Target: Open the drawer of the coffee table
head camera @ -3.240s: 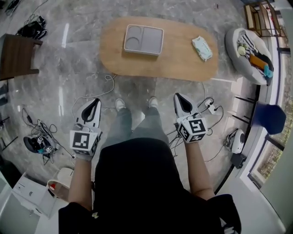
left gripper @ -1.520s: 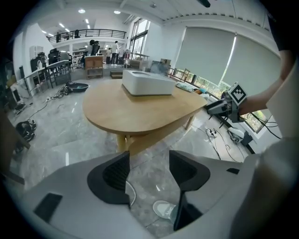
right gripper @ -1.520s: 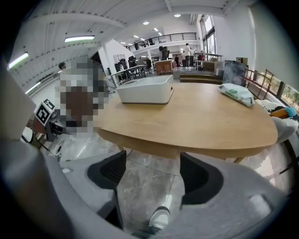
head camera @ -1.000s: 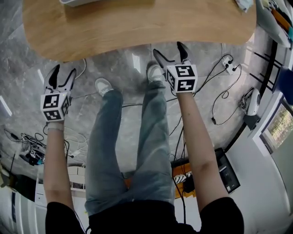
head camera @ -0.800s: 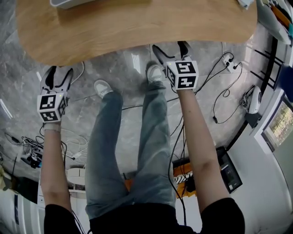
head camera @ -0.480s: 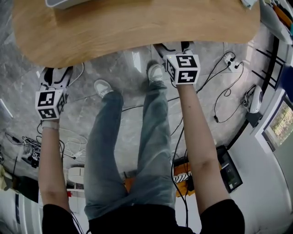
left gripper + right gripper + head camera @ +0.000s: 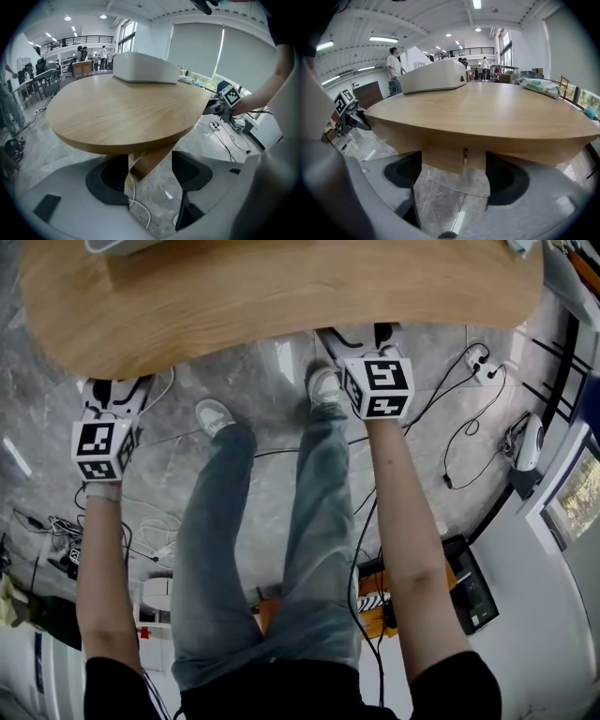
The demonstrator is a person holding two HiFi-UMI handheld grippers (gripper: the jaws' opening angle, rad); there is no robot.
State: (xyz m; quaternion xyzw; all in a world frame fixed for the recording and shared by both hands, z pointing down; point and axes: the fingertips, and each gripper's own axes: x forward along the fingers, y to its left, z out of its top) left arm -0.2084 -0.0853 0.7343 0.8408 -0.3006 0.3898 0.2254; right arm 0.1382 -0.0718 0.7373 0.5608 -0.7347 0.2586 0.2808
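The drawer (image 7: pixel 449 160) was hard to make out. It showed only as pale wood with a vertical slit under the oval surface (image 7: pixel 281 296), at 12 o'clock from the right tongs (image 7: pixel 361 336). The head view hid it. The surface's long axis ran from 9 to 3 o'clock. The right tongs and the left tongs (image 7: pixel 114 390) both gaped, holding nothing.

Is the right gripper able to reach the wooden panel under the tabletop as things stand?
Probably yes. The right gripper is open and points straight at the wooden panel below the tabletop, with nothing between them. Whether that panel pulls out cannot be told.
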